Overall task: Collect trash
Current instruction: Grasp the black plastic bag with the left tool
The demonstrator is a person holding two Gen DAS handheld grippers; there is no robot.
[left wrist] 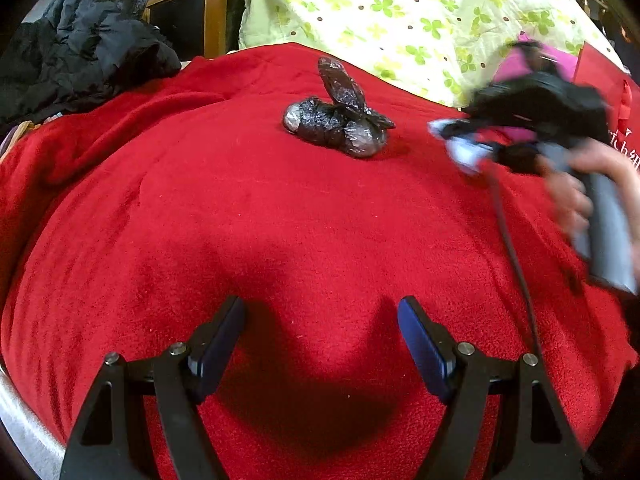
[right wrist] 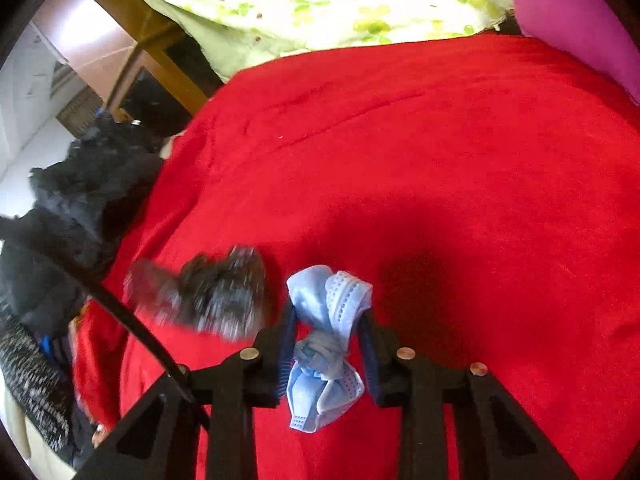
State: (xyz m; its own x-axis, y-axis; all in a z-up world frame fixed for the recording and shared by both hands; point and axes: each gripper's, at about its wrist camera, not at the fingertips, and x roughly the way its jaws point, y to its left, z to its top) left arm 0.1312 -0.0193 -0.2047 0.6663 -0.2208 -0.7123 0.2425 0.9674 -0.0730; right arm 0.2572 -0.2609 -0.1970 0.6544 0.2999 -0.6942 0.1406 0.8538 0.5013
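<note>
A knotted black plastic trash bag (left wrist: 338, 120) lies on the red blanket (left wrist: 240, 220), far ahead of my left gripper (left wrist: 322, 320), which is open and empty above the blanket. My right gripper (right wrist: 328, 316) is shut on a knotted light blue face mask (right wrist: 326, 344) and holds it above the blanket. The black bag shows blurred just left of its fingers in the right wrist view (right wrist: 204, 296). In the left wrist view the right gripper (left wrist: 456, 140) appears blurred at the right with the blue mask (left wrist: 464, 152), right of the bag.
A green clover-print quilt (left wrist: 400, 12) lies beyond the blanket. Dark clothes (left wrist: 80, 64) are piled at the left edge, by a wooden cabinet (left wrist: 188, 12). A pink cushion (right wrist: 576, 20) sits far right. A red paper bag (left wrist: 608, 92) stands at the right.
</note>
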